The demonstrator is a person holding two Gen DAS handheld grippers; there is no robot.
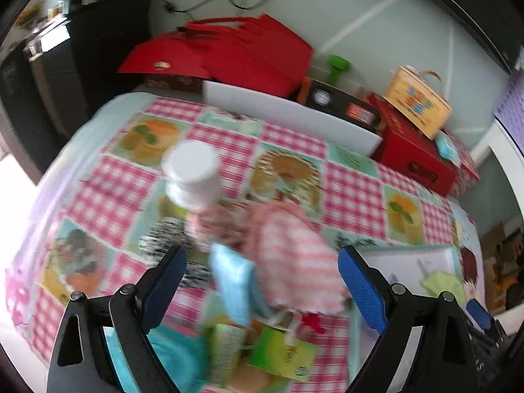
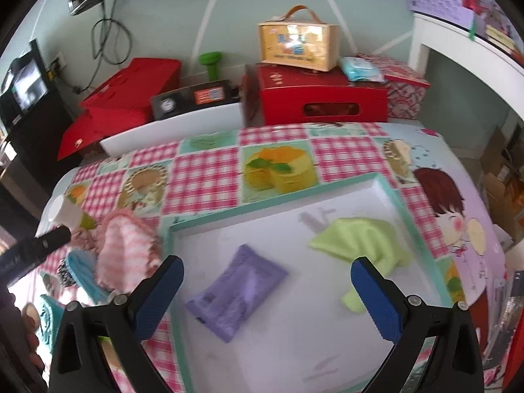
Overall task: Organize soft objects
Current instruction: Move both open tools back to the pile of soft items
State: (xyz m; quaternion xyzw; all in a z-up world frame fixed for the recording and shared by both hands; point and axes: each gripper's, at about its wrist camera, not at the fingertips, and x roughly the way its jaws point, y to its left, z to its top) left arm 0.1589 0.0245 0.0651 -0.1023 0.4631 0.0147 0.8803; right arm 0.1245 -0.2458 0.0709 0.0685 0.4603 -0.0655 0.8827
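Observation:
A pink checked cloth [image 1: 291, 255] lies bunched on the tablecloth in a pile with a light blue cloth [image 1: 234, 278] and a teal cloth [image 1: 177, 350]. My left gripper [image 1: 262, 278] is open just above the pile, the pink cloth between its fingers. In the right wrist view the pink cloth [image 2: 127, 255] lies left of a white tray [image 2: 294, 344]. The tray holds a purple cloth [image 2: 235, 290] and a green cloth [image 2: 360, 242]. My right gripper [image 2: 267, 294] is open and empty over the tray, above the purple cloth.
A white-capped bottle [image 1: 193, 177] stands behind the pile. A green packet [image 1: 285, 353] lies near the front edge. Red boxes [image 2: 321, 95], a yellow bag [image 2: 298, 44] and a white board [image 1: 288, 114] line the back wall.

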